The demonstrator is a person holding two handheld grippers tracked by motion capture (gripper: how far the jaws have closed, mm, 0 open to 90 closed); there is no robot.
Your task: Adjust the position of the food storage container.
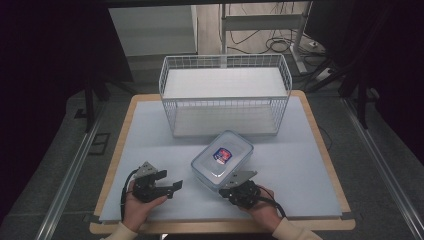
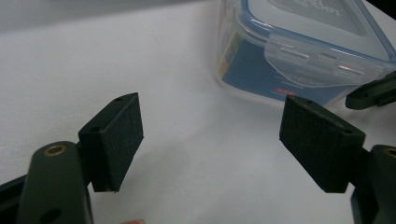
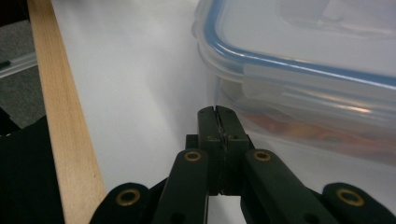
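A clear plastic container (image 1: 222, 157) with a blue-sealed snap lid and a red-and-blue label lies on the white mat, in front of the basket. My left gripper (image 1: 174, 186) rests on the mat to the container's left, open, with nothing between its pads (image 2: 114, 140). The container (image 2: 299, 46) is ahead and to the right of its jaws. My right gripper (image 1: 231, 186) is at the container's near edge, shut on nothing. Its closed tips (image 3: 218, 112) lie just beside the container's side latch (image 3: 303, 93). I cannot tell whether they touch it.
A white wire basket (image 1: 225, 97) with a flat white shelf stands at the back of the table. The white mat (image 1: 150, 135) covers a wooden tabletop whose edge (image 3: 60, 116) runs close by my right gripper. Cables and table legs lie on the floor beyond.
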